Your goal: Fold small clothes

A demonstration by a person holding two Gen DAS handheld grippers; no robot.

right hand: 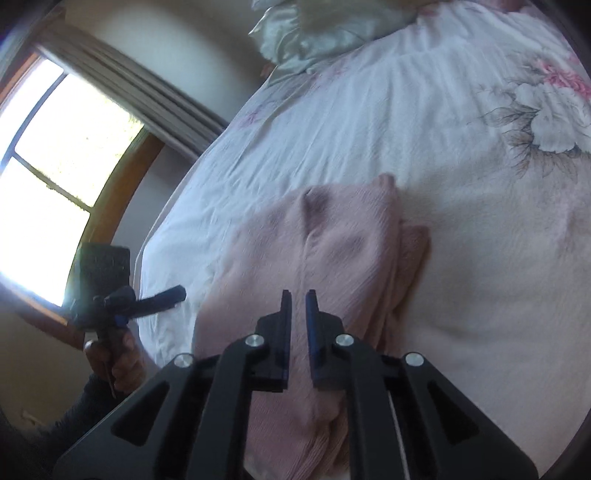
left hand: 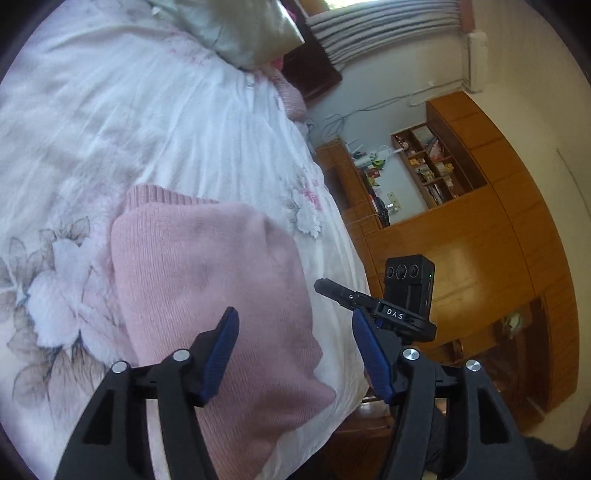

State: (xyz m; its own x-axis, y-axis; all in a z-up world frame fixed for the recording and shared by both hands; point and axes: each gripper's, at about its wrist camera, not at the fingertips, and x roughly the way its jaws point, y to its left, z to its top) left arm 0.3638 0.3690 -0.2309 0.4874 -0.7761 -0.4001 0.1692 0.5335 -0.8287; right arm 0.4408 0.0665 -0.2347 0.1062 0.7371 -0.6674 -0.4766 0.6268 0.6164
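Note:
A pink knit sweater [left hand: 207, 295] lies folded on the floral bedspread [left hand: 147, 110], near the bed's edge. My left gripper [left hand: 294, 319] hovers open just over the sweater's right side, with nothing between its blue pads [left hand: 221, 354]. The right gripper [left hand: 328, 288] pokes in from the right beside it, off the bed's edge. In the right wrist view the sweater [right hand: 332, 236] shows layered folds and a crease down the middle. My right gripper [right hand: 299, 295] hangs above it, jaws nearly together and empty. A hand [right hand: 118, 358] holds the left gripper [right hand: 162, 297] at the left.
A shiny pale pillow [left hand: 251, 33] lies at the head of the bed. Wooden cabinets [left hand: 480, 240] with an open shelf [left hand: 432, 166] stand past the bed's edge. A bright window [right hand: 55, 166] with a grey curtain [right hand: 147, 99] is on the other side.

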